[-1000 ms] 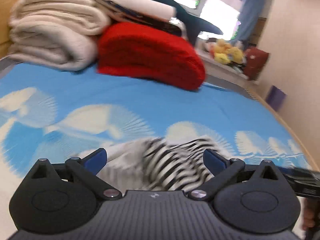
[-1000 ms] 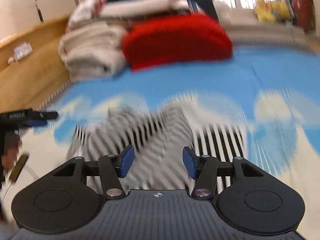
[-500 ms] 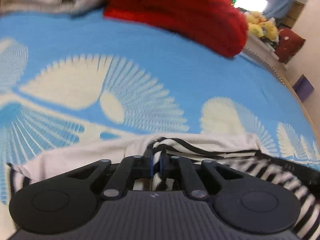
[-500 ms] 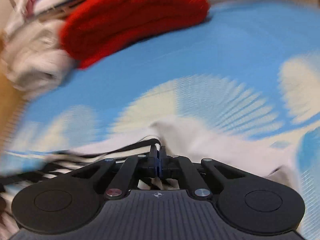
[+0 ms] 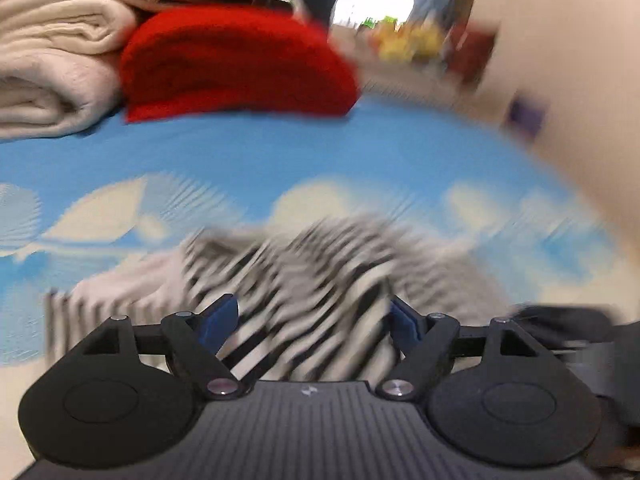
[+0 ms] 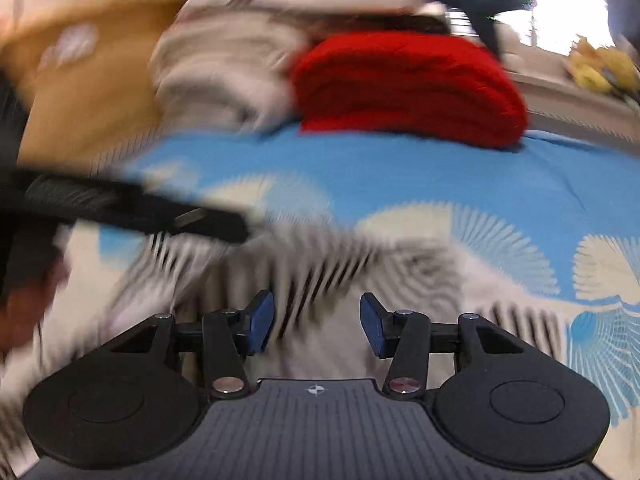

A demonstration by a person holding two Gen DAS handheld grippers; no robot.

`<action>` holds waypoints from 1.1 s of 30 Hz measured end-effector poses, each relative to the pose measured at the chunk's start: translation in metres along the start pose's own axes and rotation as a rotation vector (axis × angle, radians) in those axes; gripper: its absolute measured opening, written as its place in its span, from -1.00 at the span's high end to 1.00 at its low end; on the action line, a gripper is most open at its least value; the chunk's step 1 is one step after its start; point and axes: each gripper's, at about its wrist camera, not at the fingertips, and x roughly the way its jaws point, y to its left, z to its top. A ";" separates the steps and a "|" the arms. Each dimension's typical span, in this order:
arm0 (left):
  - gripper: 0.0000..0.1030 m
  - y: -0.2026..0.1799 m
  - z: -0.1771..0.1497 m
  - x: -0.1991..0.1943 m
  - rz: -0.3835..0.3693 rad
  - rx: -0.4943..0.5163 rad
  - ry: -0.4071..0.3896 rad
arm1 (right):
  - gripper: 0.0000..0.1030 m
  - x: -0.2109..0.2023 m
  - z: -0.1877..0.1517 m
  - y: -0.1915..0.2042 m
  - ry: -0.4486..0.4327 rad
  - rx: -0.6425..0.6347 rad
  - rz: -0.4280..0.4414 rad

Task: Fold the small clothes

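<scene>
Striped garment (image 5: 304, 280) released, both tools' jaws opening after half-second-ago pinch.

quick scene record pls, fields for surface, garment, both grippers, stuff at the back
surface: blue bedspread with cream fan pattern
garment: black-and-white striped garment, rumpled, blurred
left gripper: jaws opening, pads clear of cloth
right gripper: jaws opening, nothing pinched
back: red folded knit, cream blanket beside it
sharpness: both views motion-blurred
</scene>
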 end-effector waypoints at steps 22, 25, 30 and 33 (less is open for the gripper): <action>-0.99 -0.038 -0.066 -0.123 0.258 0.080 0.133 | -0.59 -0.153 -0.038 0.030 -0.030 0.138 -0.054; -0.99 -0.059 -0.090 -0.172 0.276 0.049 0.114 | -0.62 -0.205 -0.060 0.049 -0.062 0.200 -0.108; -0.99 -0.085 -0.130 -0.244 0.252 -0.040 0.104 | -0.62 -0.268 -0.102 0.085 -0.054 0.254 -0.143; -0.99 -0.095 -0.151 -0.279 0.256 -0.077 0.088 | -0.62 -0.295 -0.122 0.105 -0.054 0.226 -0.165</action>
